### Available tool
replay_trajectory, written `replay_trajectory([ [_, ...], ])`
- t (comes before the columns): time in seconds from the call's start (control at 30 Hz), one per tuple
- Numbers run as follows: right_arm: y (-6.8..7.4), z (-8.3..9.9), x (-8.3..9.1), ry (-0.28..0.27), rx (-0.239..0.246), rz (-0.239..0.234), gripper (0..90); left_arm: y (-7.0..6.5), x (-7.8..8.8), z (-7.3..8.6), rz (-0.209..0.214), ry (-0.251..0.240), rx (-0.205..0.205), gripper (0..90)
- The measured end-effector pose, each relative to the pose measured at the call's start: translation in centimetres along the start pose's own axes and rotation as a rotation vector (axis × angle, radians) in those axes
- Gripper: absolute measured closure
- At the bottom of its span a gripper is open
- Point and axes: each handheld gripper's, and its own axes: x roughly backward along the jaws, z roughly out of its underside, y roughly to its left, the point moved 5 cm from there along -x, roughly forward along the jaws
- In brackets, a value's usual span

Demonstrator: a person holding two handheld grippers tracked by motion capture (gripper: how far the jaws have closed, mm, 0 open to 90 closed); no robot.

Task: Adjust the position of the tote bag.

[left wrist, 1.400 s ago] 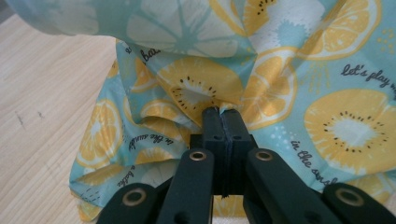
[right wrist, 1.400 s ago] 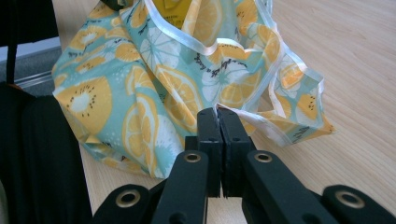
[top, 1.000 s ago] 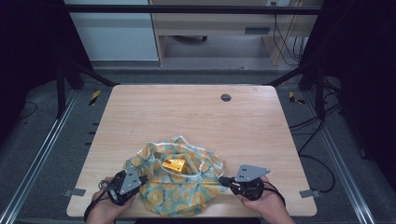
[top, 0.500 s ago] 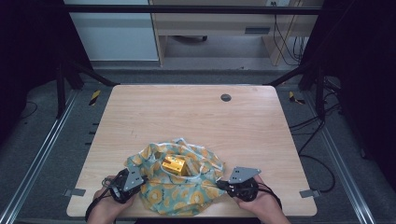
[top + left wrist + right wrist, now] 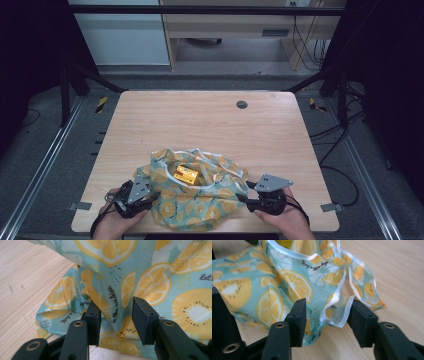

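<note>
The bag (image 5: 197, 195) is flanked by both grippers, seemingly so its mouth is spread around the gold box (image 5: 185, 174); the left gripper (image 5: 116, 320) jaws have just been opening, cloth loose between them; the right gripper (image 5: 325, 321) jaws likewise, the hem slack between them, on the worktop (image 5: 200, 120).

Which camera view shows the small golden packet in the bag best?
The high view: there the golden packet lies open to sight in the mouth of the fruit-print bag. The two gripper views give the bag's cloth from close by; I cannot make out the packet there.
</note>
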Motion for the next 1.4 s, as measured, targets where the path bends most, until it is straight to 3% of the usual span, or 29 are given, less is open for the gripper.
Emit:
replay_trajectory([
  [0.2,-0.1,-2.7,1.9,-0.028,0.009,0.018,43.0,-0.1,0.0,0.0,0.004,0.005,-0.01,68.9],
  [0.33,-0.3,-4.6,2.0,-0.016,0.025,0.021,46.0,-0.2,0.0,0.0,0.012,0.01,-0.015,69.8],
  [0.43,-0.6,-5.9,0.8,0.013,0.032,0.003,48.6,-0.3,0.0,0.0,0.012,0.009,-0.014,70.1],
  [0.63,-2.0,-7.3,-3.9,0.093,0.016,-0.011,52.1,-0.2,-0.1,0.0,0.019,0.007,-0.005,69.9],
  [0.77,-2.4,-7.5,-6.5,0.14,-0.002,-0.033,53.9,-0.2,-0.1,0.0,0.023,0.007,-0.006,70.3],
  [0.97,-3.1,-6.8,-9.1,0.22,-0.029,-0.065,55.3,-0.3,-0.1,0.0,0.028,0.008,-0.009,72.7],
  [1.07,-3.1,-6.2,-9.7,0.273,-0.034,-0.08,61.5,-0.3,-0.1,0.0,0.03,0.01,-0.01,73.3],
  [1.17,-3.1,-5.7,-9.7,0.303,-0.069,-0.096,81.3,-0.4,-0.2,0.0,0.032,0.006,0.0,73.7],
  [1.23,-3.2,-5.6,-9.6,0.299,-0.072,-0.099,90.0,-0.4,-0.2,0.0,0.034,0.007,0.003,74.2],
  [1.4,-3.3,-6.8,-8.3,0.221,-0.06,-0.079,90.0,-0.4,-0.2,0.1,0.039,0.007,0.01,75.6],
])
